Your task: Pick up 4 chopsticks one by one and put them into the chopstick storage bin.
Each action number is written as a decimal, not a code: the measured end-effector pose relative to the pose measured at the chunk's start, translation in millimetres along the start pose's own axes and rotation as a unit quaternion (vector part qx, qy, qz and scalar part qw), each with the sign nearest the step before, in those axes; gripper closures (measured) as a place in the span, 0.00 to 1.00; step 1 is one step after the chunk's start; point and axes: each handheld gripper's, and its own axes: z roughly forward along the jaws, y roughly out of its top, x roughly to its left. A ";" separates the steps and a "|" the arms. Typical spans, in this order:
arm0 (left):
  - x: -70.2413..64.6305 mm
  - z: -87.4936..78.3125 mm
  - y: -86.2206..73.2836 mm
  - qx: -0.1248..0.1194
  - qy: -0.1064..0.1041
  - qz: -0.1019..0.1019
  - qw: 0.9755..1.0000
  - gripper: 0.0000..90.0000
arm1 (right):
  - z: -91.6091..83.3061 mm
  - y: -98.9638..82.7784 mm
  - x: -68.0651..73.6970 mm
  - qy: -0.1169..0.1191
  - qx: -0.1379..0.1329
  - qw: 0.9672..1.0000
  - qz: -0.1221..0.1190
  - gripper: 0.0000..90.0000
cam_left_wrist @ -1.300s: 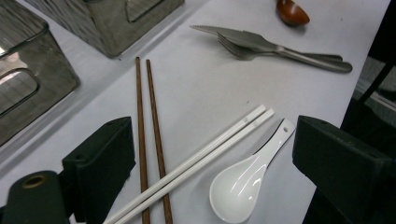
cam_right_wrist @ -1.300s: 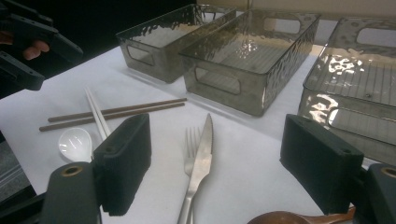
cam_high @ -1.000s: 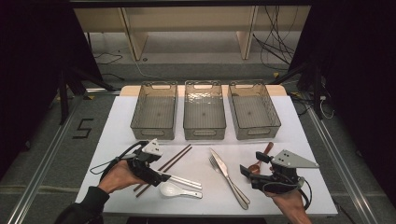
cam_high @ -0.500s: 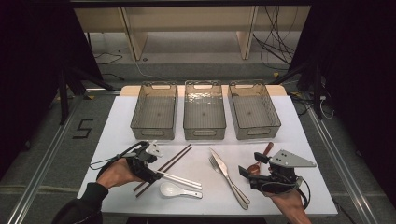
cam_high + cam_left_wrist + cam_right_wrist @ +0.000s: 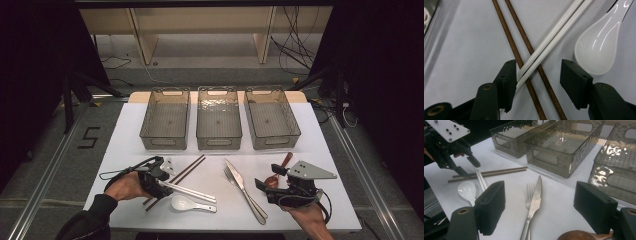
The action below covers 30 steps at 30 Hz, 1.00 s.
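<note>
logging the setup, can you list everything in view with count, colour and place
bins: 3, clear grey, row at table's far side
brown chopsticks: 2, dark wood, front left, under the white pair
white chopsticks: 2, white, crossing the brown pair
soup spoon: 1, white, front left
knife: 1, silver, front centre
fork: 1, silver, beside the knife
wooden spoon: 1, brown, front right
table: 1, white
left tongs: 1, black, closing around the chopsticks' crossing
right tongs: 1, black, open
</note>
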 end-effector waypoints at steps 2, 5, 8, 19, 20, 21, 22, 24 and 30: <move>-0.7 1.7 0.5 0.002 0.000 -0.001 1.000 0.55 | 0.0 0.0 0.0 0.000 0.000 1.000 0.000 0.29; -1.2 2.9 1.9 0.007 -0.004 0.003 1.000 0.59 | 0.1 0.0 0.0 0.002 0.000 1.000 0.001 0.29; -1.8 3.8 2.7 0.007 -0.005 0.007 1.000 0.61 | -0.1 0.0 0.4 0.003 0.000 1.000 0.003 0.29; -3.4 7.8 3.1 0.020 -0.001 0.038 0.999 0.65 | 0.4 -0.1 0.5 0.006 0.000 1.000 0.000 0.29; -3.6 8.3 3.0 0.019 0.000 0.040 0.999 0.65 | 0.5 0.0 0.3 0.006 -0.001 1.000 -0.001 0.29; -3.6 8.3 3.0 0.019 0.001 0.041 0.999 0.65 | 0.4 0.0 0.4 0.007 -0.001 1.000 -0.001 0.29; -3.2 7.8 3.1 0.022 0.002 0.044 0.999 0.66 | 0.2 0.0 0.5 0.006 0.000 1.000 0.001 0.29; -3.3 7.3 3.3 0.026 0.002 0.049 0.998 0.69 | 0.2 0.0 0.5 0.006 0.000 1.000 0.000 0.29; -5.8 8.8 3.3 0.043 -0.003 0.065 0.997 0.75 | 0.7 0.1 0.6 0.008 0.001 1.000 -0.001 0.29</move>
